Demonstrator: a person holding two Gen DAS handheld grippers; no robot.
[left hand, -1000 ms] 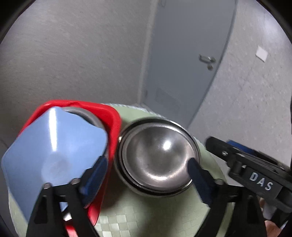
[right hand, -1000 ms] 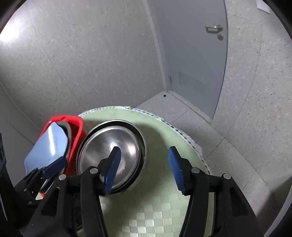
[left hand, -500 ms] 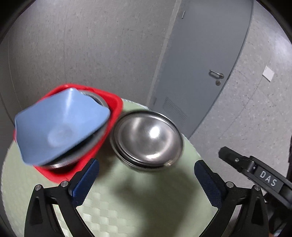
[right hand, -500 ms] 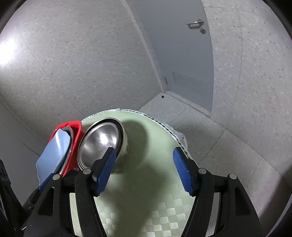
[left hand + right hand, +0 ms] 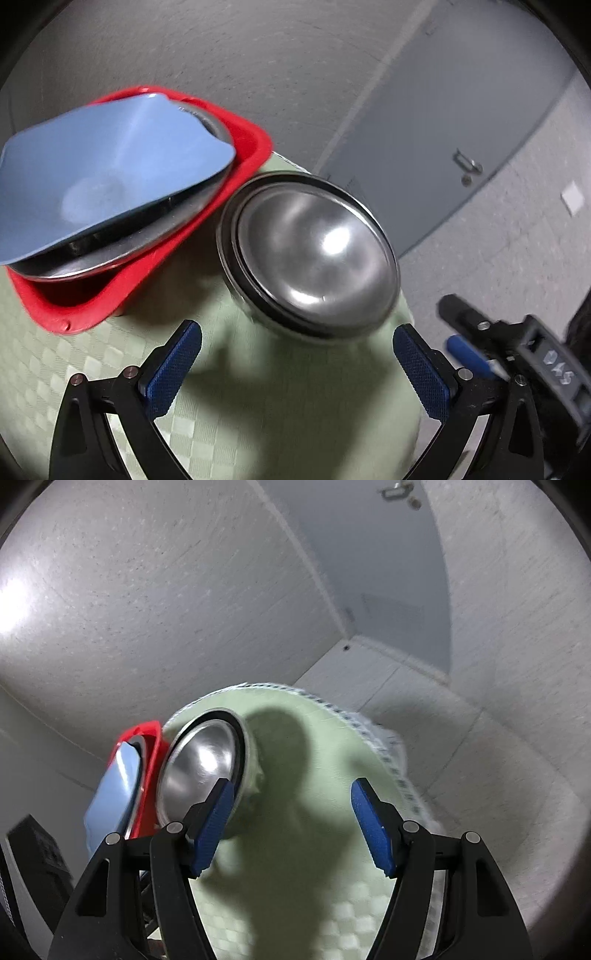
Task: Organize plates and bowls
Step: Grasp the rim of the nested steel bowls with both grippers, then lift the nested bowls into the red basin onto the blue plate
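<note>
Steel bowl (image 5: pixel 314 254) ahead of spread jaws

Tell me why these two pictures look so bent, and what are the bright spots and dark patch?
Left wrist view: the fisheye lens curves the door; lamp glare glints in the steel bowl; the other tongs look smeared.
Right wrist view: a hot spot blooms on the wall; a dark shadow crosses the green tablecloth.

Grey door (image 5: pixel 461 122), speckled walls (image 5: pixel 166 590)
</note>
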